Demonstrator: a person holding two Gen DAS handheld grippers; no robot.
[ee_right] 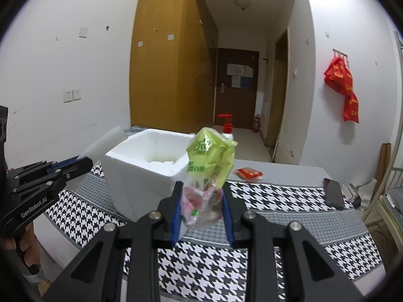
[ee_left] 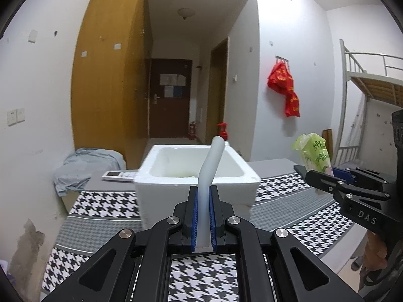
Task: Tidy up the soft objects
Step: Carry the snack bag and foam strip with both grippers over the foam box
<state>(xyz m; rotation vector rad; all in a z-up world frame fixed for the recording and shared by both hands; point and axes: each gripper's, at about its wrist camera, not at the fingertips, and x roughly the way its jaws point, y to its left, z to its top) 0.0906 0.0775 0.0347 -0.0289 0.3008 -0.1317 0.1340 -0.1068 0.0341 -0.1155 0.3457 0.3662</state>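
My left gripper point(ee_left: 203, 193) is shut on a thin white foam sheet point(ee_left: 210, 176) that stands up edge-on and bends at the top, in front of the open white foam box point(ee_left: 196, 173). My right gripper point(ee_right: 201, 196) is shut on a green plastic snack bag point(ee_right: 210, 161), held above the table next to the box point(ee_right: 148, 173). In the left wrist view the right gripper point(ee_left: 325, 178) with the bag point(ee_left: 314, 153) is at the right. In the right wrist view the left gripper point(ee_right: 83, 163) is at the left, with the foam sheet point(ee_right: 105, 143).
The table has a black-and-white houndstooth cloth point(ee_right: 289, 201). A red packet point(ee_right: 249, 173) and a dark phone point(ee_right: 333, 193) lie on it at the right. A red pump bottle point(ee_right: 228, 125) stands behind the box. A remote point(ee_left: 118, 175) and grey-blue cloth point(ee_left: 83, 168) lie left of the box.
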